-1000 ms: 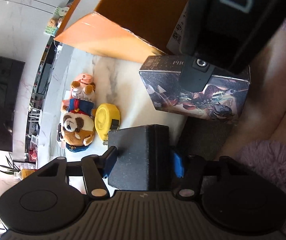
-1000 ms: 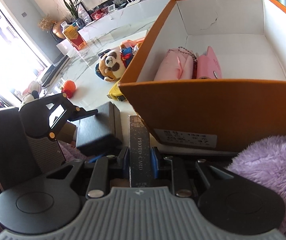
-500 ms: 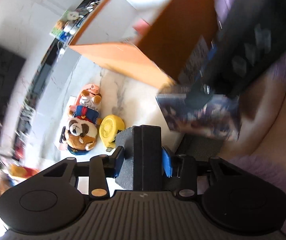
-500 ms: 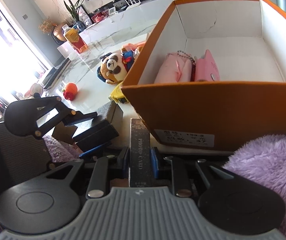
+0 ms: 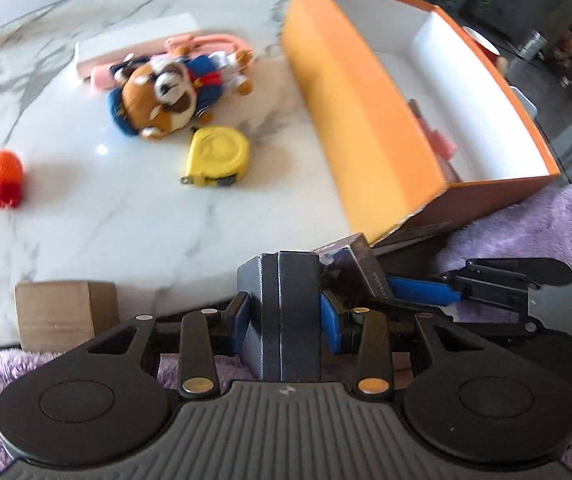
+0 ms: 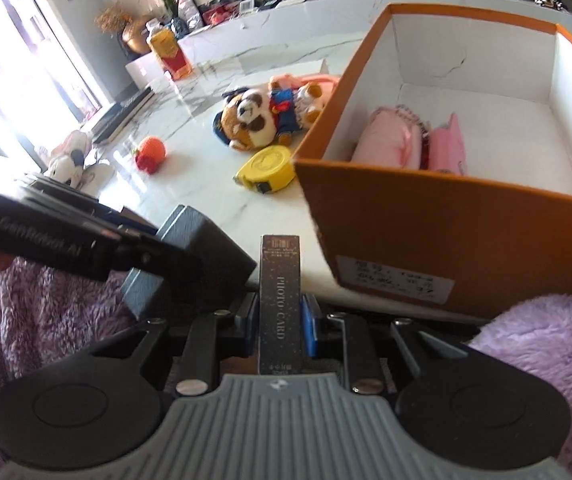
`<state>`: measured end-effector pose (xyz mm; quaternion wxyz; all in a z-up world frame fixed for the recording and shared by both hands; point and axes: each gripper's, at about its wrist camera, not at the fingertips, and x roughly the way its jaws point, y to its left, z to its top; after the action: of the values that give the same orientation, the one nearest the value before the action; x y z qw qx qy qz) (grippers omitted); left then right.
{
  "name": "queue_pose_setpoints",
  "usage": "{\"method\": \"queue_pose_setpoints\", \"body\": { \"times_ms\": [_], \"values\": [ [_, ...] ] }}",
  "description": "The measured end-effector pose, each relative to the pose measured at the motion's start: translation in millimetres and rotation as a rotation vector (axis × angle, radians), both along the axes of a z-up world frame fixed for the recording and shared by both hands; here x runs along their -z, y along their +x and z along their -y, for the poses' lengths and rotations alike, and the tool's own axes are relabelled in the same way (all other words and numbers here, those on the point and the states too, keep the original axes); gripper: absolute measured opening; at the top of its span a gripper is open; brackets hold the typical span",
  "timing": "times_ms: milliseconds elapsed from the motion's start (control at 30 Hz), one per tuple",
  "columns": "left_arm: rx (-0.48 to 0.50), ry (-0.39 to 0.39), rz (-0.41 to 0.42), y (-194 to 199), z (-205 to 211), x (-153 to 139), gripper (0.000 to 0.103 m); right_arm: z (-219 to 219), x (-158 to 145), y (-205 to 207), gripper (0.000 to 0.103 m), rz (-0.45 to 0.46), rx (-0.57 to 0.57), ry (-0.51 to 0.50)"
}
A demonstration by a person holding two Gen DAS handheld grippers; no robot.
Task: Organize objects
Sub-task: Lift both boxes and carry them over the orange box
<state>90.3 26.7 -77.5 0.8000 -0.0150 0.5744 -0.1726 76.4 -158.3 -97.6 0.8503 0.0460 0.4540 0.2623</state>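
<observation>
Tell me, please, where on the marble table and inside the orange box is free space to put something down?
Free: marble table between crochet fruit and tape measure; orange box floor right of pink items. Crowded: around plush dog.

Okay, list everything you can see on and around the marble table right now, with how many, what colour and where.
Storage box: 1, orange, white inside, table's right side.
Pink items: about two, inside storage box.
Plush dog: 1, brown, blue outfit, mid-table.
Tape measure: 1, yellow, beside plush dog.
Knitted fruit: 1, orange-red, table's left.
Cardboard box: 1, brown, near edge.
Dark box: 1, grey-black, held by left hand-held gripper, closing.
Photo card box: 1, dark, in right hand-held gripper.
Purple fleece sleeve.
</observation>
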Motion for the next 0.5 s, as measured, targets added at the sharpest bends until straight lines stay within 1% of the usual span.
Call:
{"method": "queue_pose_setpoints", "body": {
  "times_ms": [67, 200, 267, 333, 433, 500],
  "values": [
    [-0.006, -0.008, 0.000, -2.7, -1.9, 2.6, 0.044, -3.1, 3.9, 2.7, 0.024, -0.014, -0.013, 0.010],
    [-0.018, 0.043, 0.019, -5.3, 0.0, 3.3, 0.044, -11.8, 10.2, 11.4, 0.025, -0.039, -0.039, 0.036],
    [-0.029, 0.064, 0.031, -7.3, 1.1, 3.8, 0.044, -17.5, 12.1, 12.4, 0.025, -0.031, -0.044, 0.016],
    [-0.036, 0.066, 0.031, -8.0, 2.2, 6.4, 0.044, -23.0, 14.9, 15.0, 0.025, -0.029, -0.051, 0.011],
    [-0.038, 0.085, 0.056, -11.0, 5.1, 7.4, 0.043, -30.6, 17.2, 17.1, 0.024, -0.022, -0.058, 0.000],
    [-0.046, 0.083, 0.069, -13.6, 5.0, 6.4, 0.042, -30.9, 16.4, 14.7, 0.024, -0.008, -0.060, -0.018]
  ]
}}
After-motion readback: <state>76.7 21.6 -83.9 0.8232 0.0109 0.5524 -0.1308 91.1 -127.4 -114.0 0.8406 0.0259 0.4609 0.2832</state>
